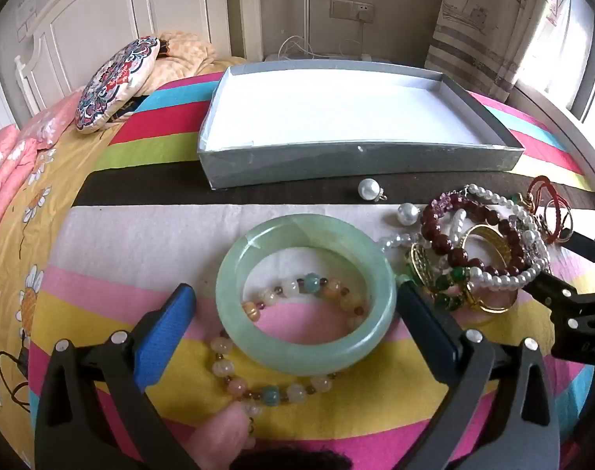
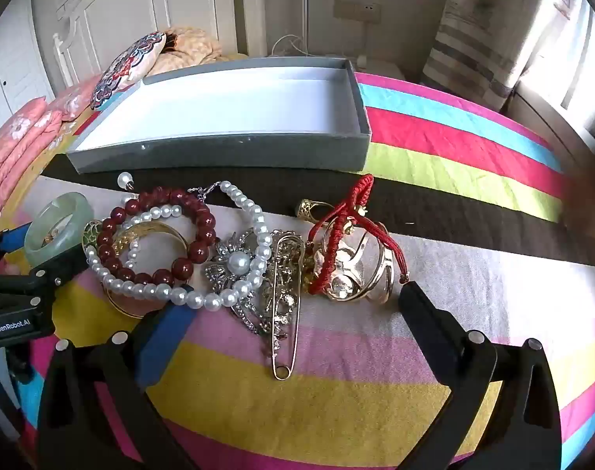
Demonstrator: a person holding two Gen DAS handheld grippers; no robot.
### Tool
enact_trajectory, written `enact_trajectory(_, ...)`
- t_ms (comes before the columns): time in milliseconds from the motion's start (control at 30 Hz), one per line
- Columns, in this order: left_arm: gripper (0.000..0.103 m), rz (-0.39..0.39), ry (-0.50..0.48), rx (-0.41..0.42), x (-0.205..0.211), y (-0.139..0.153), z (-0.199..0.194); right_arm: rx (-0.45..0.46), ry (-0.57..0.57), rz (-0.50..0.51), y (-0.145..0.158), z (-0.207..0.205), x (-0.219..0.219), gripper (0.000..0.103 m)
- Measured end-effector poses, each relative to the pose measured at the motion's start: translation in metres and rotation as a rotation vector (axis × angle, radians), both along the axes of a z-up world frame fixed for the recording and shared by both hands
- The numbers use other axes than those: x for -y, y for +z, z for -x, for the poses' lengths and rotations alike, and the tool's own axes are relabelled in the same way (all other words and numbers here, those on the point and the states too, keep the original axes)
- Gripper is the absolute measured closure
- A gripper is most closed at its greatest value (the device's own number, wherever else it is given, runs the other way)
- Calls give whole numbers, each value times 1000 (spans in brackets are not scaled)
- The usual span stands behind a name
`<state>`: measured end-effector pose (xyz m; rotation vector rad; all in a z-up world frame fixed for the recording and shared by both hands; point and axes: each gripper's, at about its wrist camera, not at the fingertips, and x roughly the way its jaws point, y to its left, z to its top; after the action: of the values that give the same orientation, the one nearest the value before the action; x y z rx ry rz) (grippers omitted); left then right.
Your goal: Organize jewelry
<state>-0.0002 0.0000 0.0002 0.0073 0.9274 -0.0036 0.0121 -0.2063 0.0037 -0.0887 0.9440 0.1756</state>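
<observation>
A fingertip (image 1: 223, 436) presses in at the bottom edge of the left wrist view, touching the near end of a pastel bead bracelet (image 1: 273, 393) that loops up under a pale green jade bangle (image 1: 307, 297). The left gripper (image 1: 297, 305) has its jaws spread wide, and the bangle lies flat on the striped bedspread (image 1: 140, 235) between them: the right finger is just beside the bangle's rim, the blue-padded left one stands a little apart from it. To the right sits a tangle of jewelry, with a dark red bead bracelet (image 1: 481, 235) and a pearl strand (image 1: 532, 243) on top, and two loose pearl pendants (image 1: 369, 189) near it. Beyond lies a shallow grey box (image 1: 360, 160) with a white floor, nothing in it.

In the right wrist view, the right gripper (image 2: 293, 305) is likewise wide open and holds nothing. A large gold safety pin (image 2: 287, 313) lies between its fingers, pointing toward the camera. The left fingertip is just beside the pearl strand (image 2: 203, 299); the right fingertip is close to a gold bangle wound with red cord (image 2: 356, 258). A silver brooch (image 2: 238, 262) with a pearl centre lies in the middle of the pile. The jade bangle (image 2: 58, 223) shows at far left between the other gripper's fingers, the grey box (image 2: 219, 156) behind.
</observation>
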Motion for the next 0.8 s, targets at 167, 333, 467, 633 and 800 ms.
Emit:
enact_trajectory(167,2,0,0,-3,0,0,0,-1,0,0,0,0,0,4)
enact_trajectory(333,2,0,0,-3,0,0,0,-2,0,-1,0,0,-1,4)
enact_trajectory(467,2,0,0,-2,0,0,0,-2,0,-1,0,1,-1,4)
enact_trajectory(633,2,-2,-5,-14,0,0,2,-10,-20,-11,1,3,2,4)
enact_trajectory(800,6,75,14,20,1,20,47,-4,29,-157,22,46,18,4)
